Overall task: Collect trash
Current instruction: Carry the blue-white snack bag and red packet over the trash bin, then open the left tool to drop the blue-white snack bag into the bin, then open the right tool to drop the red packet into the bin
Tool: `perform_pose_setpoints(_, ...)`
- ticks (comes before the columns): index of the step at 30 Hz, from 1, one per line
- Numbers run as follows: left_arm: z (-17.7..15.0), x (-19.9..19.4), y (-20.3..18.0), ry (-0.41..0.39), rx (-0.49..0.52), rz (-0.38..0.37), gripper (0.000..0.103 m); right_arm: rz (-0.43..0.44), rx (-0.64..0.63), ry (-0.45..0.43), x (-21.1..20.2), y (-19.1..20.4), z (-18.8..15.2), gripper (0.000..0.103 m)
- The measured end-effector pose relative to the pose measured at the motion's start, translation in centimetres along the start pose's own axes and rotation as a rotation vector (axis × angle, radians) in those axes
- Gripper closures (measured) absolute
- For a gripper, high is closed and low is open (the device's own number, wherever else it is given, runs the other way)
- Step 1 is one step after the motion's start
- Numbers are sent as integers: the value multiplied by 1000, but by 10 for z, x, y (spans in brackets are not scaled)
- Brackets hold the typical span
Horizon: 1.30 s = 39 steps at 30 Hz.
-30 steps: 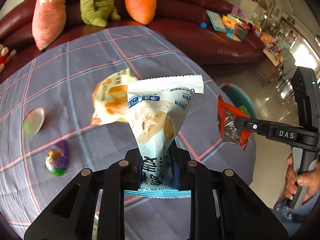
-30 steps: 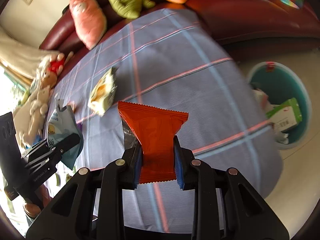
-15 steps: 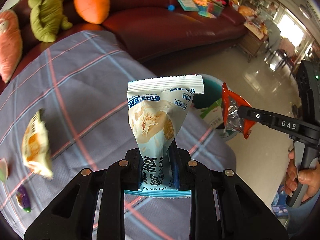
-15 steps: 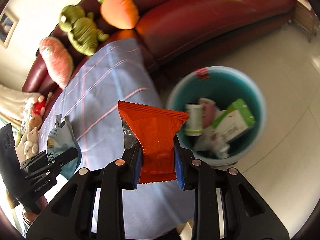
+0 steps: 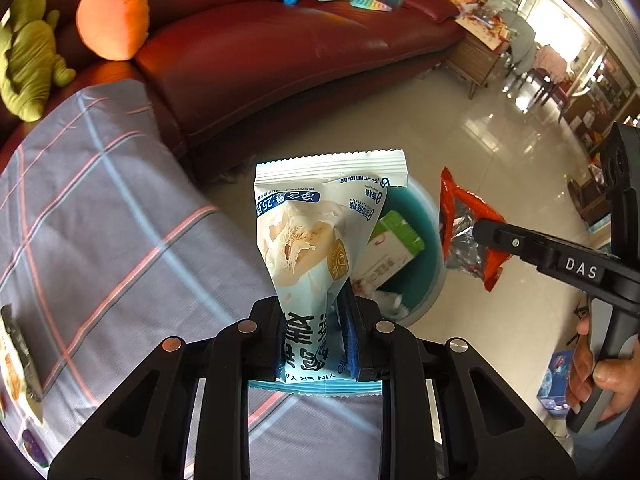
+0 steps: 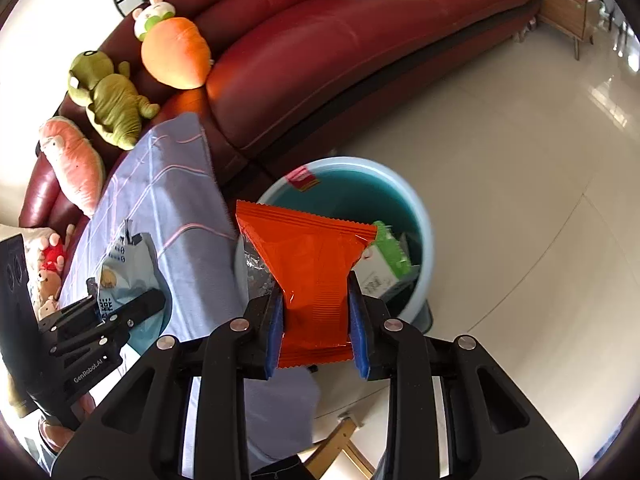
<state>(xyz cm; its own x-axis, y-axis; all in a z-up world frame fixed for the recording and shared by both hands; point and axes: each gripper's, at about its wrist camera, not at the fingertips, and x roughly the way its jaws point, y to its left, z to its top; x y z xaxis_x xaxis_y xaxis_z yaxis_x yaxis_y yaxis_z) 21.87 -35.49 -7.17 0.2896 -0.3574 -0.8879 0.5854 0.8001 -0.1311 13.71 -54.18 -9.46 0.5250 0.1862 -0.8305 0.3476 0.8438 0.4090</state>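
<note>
The glossy pale-blue wrapper [image 5: 316, 236] is hiding much of the round teal bin [image 5: 430, 216]; left gripper [image 5: 314, 340] fingers are pinching it, while right gripper [image 6: 316, 328] fingers are clamping a crinkly orange wrapper [image 6: 308, 264] over the bin

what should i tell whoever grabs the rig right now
Left gripper: shut on a pale blue snack packet, held near the table edge.
Right gripper: shut on an orange wrapper, held over the teal bin.
Bin sits on the floor beside the checked tablecloth and already holds a green-and-white carton and other trash.
Left to do: drop both items in the bin, then fetch the wrapper lying on the tablecloth's far left.
</note>
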Motion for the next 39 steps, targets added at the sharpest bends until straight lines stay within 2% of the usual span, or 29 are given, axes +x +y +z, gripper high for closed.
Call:
perform_pose_setpoints(11, 9, 31, -24, 33, 20, -32, 77, -34, 7, -8, -5, -11, 16, 76)
perform_pose_setpoints(12, 9, 34, -26, 36, 22, -34, 73, -33, 10, -8, -4, -12, 17, 76)
perform_pose_setpoints(14, 9, 37, -27, 38, 25, -30, 48, -31, 12, -8, -4, -12, 18, 76)
perform_pose_setpoints(15, 9, 37, -28, 35, 30, -19, 24, -30, 12, -8, -4, -11, 18, 76)
perform_pose_setpoints(16, 8, 36, -28, 25, 36, -4, 10, -29, 12, -7, -4, -10, 19, 76)
perform_pose_setpoints(19, 7, 29, -29, -15, 57, 28, 8, -30, 3, -4, -2, -8, 20, 76)
perform_pose_setpoints(30, -12, 15, 3, 8, -21, 41, 7, -50, -50, 5, 9, 14, 24, 72)
perform_pose_setpoints(31, -14, 14, 6, 8, -32, 40, 7, -54, -59, 8, 12, 17, 24, 61)
perform_pose_setpoints(32, -17, 13, 9, 10, -42, 35, 7, -60, -64, 10, 14, 20, 24, 42)
perform_pose_setpoints(33, -18, 12, 11, 14, -46, 30, 7, -68, -67, 4, 15, 22, 23, 38)
perform_pose_setpoints(39, -28, 11, 17, 31, -55, 21, 7, -69, -53, 32, 23, 23, 18, 34)
